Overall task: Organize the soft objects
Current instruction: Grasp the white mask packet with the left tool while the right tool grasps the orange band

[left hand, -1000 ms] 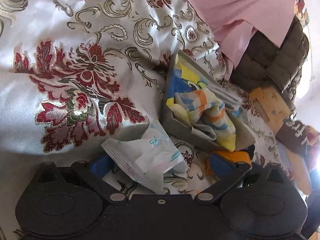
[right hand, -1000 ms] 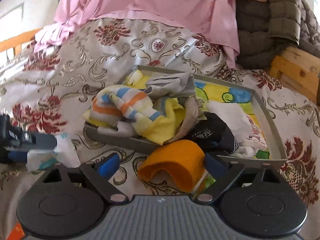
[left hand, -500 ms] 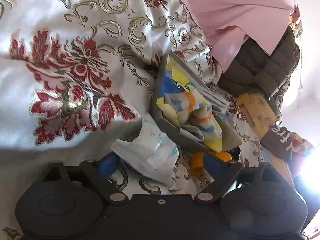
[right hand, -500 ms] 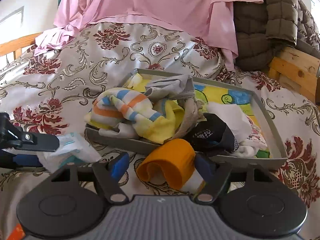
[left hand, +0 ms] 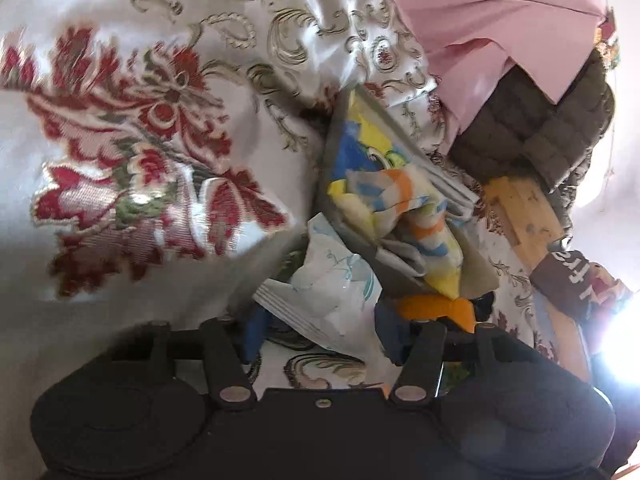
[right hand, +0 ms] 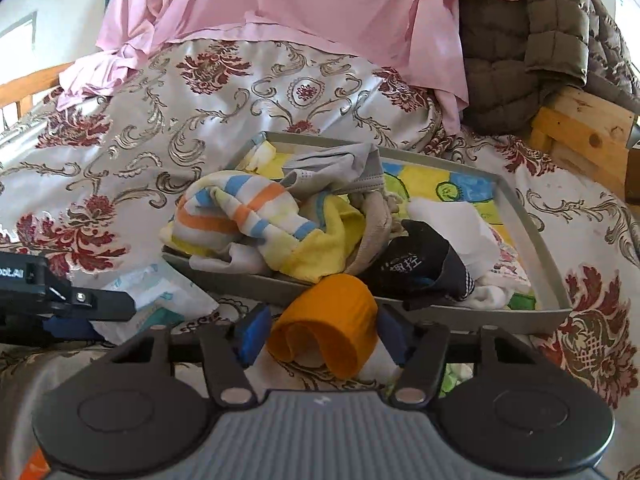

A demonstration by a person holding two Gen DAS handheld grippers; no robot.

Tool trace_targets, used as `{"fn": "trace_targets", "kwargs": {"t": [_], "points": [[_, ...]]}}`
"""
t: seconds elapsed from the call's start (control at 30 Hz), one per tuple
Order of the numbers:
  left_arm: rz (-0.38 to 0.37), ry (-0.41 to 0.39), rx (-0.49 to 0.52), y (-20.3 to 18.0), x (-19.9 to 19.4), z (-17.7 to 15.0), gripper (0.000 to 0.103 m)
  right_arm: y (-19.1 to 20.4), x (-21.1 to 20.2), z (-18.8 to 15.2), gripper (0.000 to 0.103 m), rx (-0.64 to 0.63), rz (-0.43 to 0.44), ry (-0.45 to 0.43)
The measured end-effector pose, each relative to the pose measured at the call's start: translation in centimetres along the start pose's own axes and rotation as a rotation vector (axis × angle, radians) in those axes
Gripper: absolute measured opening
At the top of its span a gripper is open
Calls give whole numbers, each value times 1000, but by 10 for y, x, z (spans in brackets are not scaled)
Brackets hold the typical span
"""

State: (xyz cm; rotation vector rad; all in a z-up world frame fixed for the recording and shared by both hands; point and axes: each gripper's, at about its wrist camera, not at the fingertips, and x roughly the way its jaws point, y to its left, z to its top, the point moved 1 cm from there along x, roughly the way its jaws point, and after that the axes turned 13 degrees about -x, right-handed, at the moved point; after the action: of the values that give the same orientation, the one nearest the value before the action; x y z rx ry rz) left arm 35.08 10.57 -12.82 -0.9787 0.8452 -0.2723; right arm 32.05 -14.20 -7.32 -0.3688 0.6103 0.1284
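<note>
A grey tray [right hand: 532, 236] on the bed holds a striped towel [right hand: 244, 216], a grey garment [right hand: 336, 168], a black sock [right hand: 420, 268] and a white sock [right hand: 460, 224]. My right gripper [right hand: 320, 336] has closed in around an orange and white sock [right hand: 332, 320] just in front of the tray. My left gripper [left hand: 320, 332] has its fingers around a white tissue pack [left hand: 332, 288] beside the tray [left hand: 340, 148]. The pack also shows in the right wrist view [right hand: 160, 292].
The bed has a floral satin cover [right hand: 160, 120]. A pink sheet [right hand: 300, 8] and an olive quilted jacket [right hand: 532, 40] lie at the back. A wooden bed frame [right hand: 580, 140] stands at the right.
Both grippers have narrowed, the right around the orange sock, the left around the tissue pack. The left gripper has moved closer to the tray with the pack.
</note>
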Motion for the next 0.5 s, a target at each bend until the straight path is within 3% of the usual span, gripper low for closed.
{"fn": "trace_targets", "kwargs": {"t": [0.2,0.5], "points": [[-9,-2,-18,3,1,1,55,0,1,1,57,1,-5,3],[0,-16,-11,2,0,-1,50,2,-1,-3,34,0,18,-19]]}}
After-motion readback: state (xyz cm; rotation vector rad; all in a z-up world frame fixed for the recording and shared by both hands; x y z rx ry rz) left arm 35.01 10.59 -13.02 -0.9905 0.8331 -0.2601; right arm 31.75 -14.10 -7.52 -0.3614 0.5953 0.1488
